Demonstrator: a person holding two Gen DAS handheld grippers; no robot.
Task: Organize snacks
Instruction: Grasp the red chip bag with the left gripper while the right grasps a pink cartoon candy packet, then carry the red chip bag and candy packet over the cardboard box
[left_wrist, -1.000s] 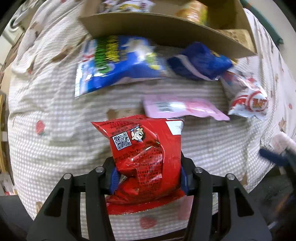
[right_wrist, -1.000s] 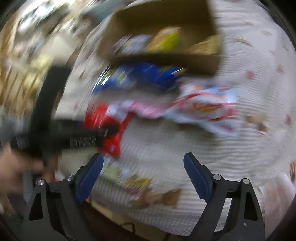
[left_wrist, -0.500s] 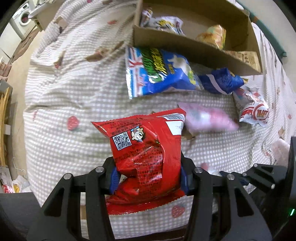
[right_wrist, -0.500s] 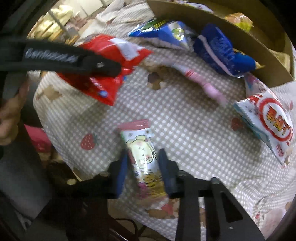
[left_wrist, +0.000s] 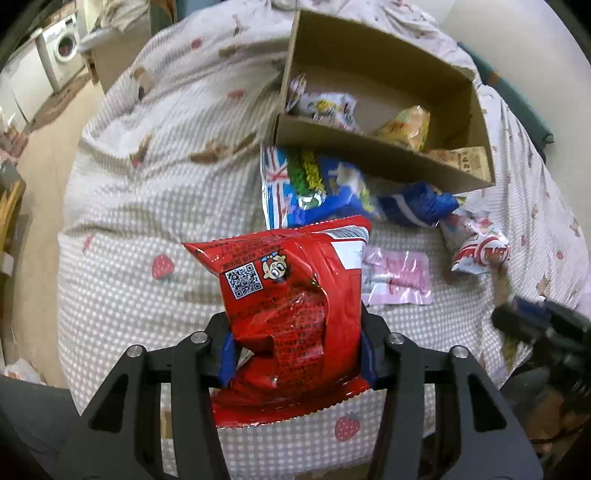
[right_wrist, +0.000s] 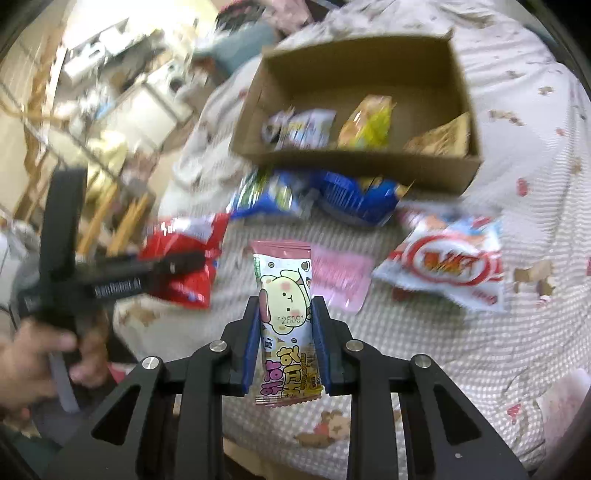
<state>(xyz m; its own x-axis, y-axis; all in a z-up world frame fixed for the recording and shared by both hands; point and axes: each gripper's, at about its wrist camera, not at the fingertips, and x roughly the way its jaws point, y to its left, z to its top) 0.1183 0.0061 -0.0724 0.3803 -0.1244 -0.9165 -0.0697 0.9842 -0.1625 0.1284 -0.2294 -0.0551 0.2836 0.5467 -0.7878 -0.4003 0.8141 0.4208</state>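
both grippers are clamped on packets. left gripper (left_wrist: 295, 354), at bottom centre, jaws part-open, pinches a crinkled red foil snack bag (left_wrist: 291, 306). right gripper (right_wrist: 284, 332), jaws narrow, squeezes a slim pink cartoon-printed packet (right_wrist: 284, 317). beyond, loose packets lie on checked bedding (left_wrist: 147, 206); farthest, upper right, an open brown cardboard box (left_wrist: 373, 155) holds several snacks.

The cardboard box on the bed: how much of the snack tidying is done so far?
Partly done. The cardboard box already holds about three packets. In hand: the left gripper grips a red snack bag, and the right gripper, whose jaws have just closed, grips a pink-topped cartoon snack packet. Left on the bedspread: two blue bags, a pink packet and a red-and-white bag.
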